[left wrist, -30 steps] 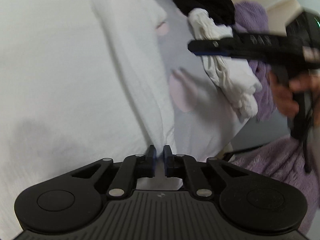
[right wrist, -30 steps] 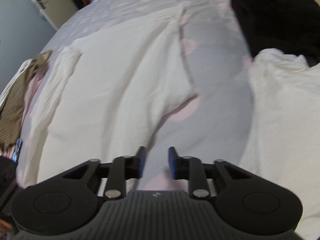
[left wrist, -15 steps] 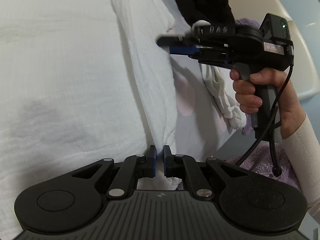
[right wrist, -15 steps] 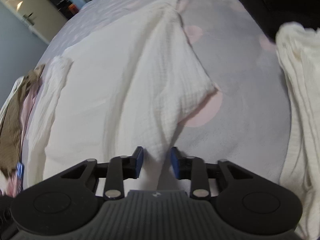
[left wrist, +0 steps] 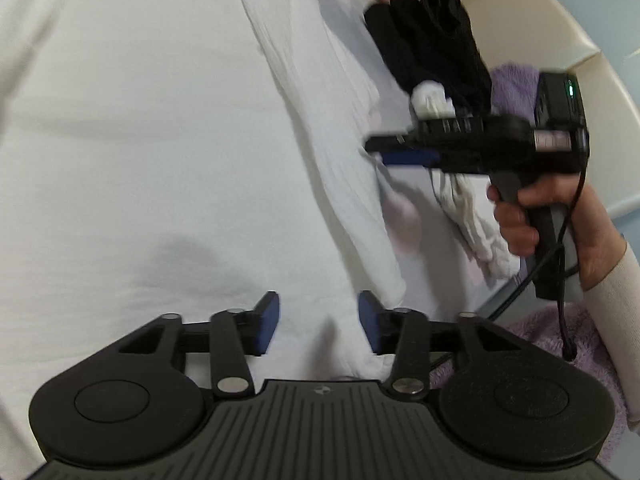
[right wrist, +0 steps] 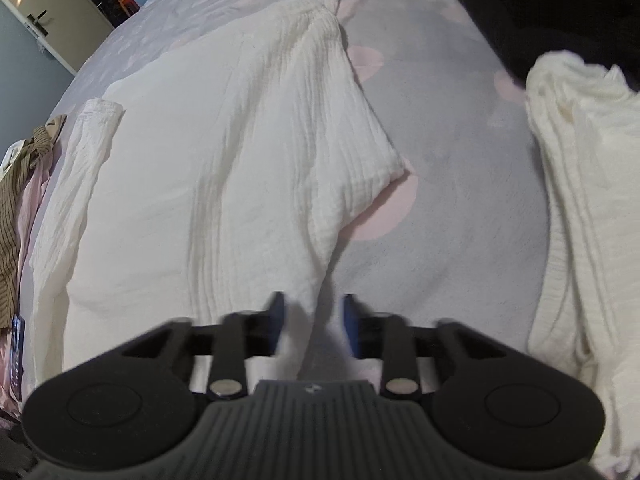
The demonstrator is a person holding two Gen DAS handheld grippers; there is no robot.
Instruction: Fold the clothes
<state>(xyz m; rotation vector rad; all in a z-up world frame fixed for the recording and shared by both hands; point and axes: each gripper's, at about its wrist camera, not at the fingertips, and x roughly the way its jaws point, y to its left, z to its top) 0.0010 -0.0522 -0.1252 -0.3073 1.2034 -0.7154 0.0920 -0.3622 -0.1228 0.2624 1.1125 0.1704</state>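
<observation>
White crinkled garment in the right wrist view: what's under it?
The white crinkled garment lies spread on a grey bedsheet with pink dots, visible bare to its right. One pink dot pokes out under the sleeve. Anything else beneath is covered.

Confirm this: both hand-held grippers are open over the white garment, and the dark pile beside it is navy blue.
One thing is wrong: the dark pile is black, as the left wrist view shows. The left hand-held gripper and right hand-held gripper are indeed open over the white garment.
</observation>
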